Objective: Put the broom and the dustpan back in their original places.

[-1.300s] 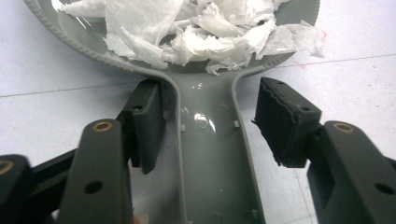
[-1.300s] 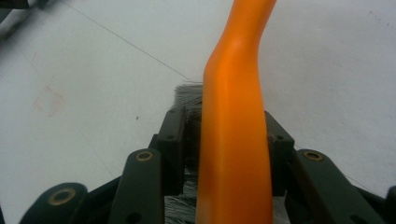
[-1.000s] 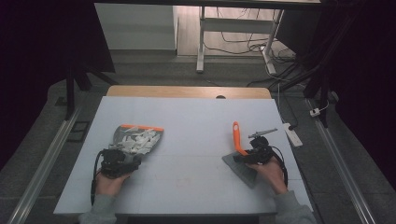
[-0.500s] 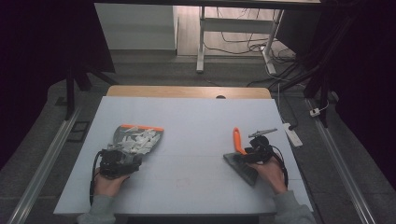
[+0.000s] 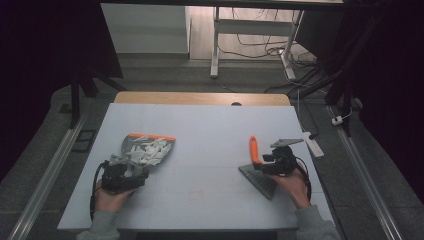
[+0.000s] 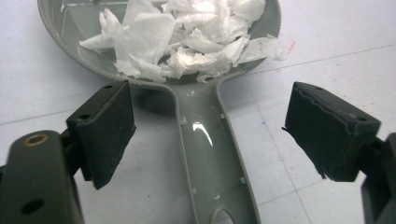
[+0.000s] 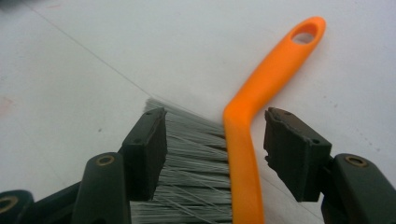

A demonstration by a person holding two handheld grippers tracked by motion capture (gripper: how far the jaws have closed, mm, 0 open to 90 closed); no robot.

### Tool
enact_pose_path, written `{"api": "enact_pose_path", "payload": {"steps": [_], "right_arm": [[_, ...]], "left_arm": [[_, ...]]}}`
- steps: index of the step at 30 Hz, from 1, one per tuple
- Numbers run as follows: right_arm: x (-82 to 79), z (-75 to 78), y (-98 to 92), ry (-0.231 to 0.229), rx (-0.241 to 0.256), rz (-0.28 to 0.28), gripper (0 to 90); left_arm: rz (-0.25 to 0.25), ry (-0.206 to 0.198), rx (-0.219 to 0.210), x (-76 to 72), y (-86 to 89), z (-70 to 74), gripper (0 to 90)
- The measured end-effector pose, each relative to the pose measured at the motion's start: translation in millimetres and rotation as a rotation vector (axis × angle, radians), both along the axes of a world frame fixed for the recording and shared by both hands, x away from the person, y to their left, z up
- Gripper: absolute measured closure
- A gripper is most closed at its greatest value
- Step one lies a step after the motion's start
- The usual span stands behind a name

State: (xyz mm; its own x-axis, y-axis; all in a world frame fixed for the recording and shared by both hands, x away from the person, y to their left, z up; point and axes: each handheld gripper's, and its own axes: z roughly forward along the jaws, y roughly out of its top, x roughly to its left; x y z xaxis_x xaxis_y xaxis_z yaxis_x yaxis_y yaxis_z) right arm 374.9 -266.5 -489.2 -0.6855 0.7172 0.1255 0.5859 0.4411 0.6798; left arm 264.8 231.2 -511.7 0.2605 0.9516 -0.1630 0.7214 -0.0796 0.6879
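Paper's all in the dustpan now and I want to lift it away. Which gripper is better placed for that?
Left. The left gripper is open with its jaws either side of the grey plastic dustpan's handle, under the torn white paper scraps. The right gripper straddles the orange-handled grey-bristled brush, far across the table.

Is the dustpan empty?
No, in the left gripper view the grey dustpan holds a heap of torn white paper scraps.

No lettering, label, brand or number can be read anywhere on the table. The tools carry no legible marking either.
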Motion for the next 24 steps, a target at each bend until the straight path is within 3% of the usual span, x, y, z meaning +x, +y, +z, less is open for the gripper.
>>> {"api": "enact_pose_path", "payload": {"steps": [5, 11, 16, 24], "right_arm": [[-5.3, 3.2, -0.7, -0.039, 0.004, 0.028, 39.4], [-12.2, 6.7, -1.6, -0.064, 0.026, 0.056, 40.1], [-17.7, 7.2, 1.1, -0.070, 0.043, 0.075, 40.8], [-35.6, 8.3, 1.1, -0.090, 0.059, 0.103, 41.9]], "left_arm": [[-0.042, -0.027, 0.009, -5.2, 4.0, 6.5, 19.5], [-0.147, -0.057, 0.005, -6.0, 1.8, 13.6, 21.4], [-0.231, -0.056, -0.015, -2.9, -4.8, 14.2, 22.1], [-0.320, -0.057, -0.037, -8.0, -6.0, 13.1, 22.2]]}}
